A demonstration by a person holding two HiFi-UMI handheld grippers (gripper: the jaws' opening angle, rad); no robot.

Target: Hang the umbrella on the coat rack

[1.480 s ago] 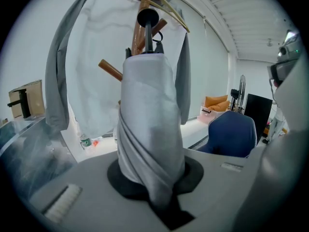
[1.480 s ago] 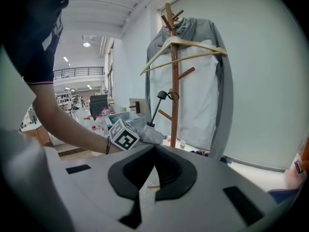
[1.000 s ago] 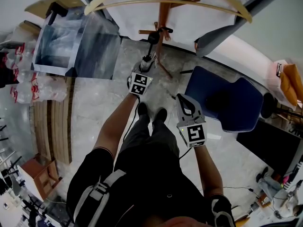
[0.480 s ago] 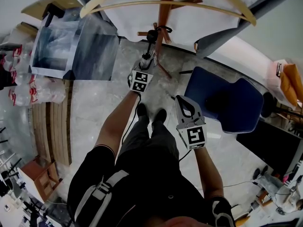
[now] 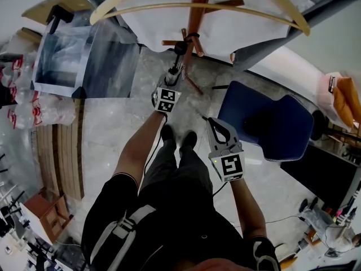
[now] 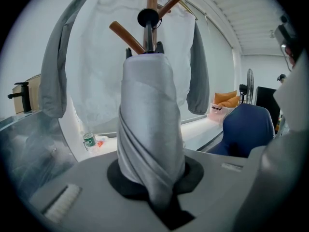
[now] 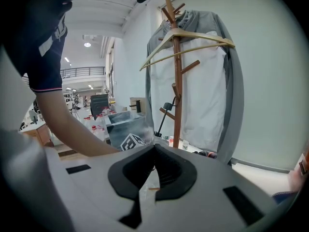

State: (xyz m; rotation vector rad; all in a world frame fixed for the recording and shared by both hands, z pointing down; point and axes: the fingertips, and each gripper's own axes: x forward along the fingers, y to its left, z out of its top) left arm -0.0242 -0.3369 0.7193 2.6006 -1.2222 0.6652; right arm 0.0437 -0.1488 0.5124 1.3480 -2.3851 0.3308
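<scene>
Left tool (image 5: 175, 74) pinched the umbrella (image 6: 147, 124), right tool (image 7: 154, 149) was pressed together. I'd hook it fully onto the coat rack (image 5: 196, 16) before releasing.

A dark blue padded chair (image 5: 265, 123) stands on the grey stone floor (image 5: 113, 114). A big clear plastic box (image 5: 84, 55) sits near clear plastic bottles (image 5: 23, 113). A white shirt (image 6: 96, 71) hangs inside a grey jacket (image 6: 53, 66).

A blue chair (image 5: 265, 123) stands on grey marble floor (image 5: 113, 123)
</scene>
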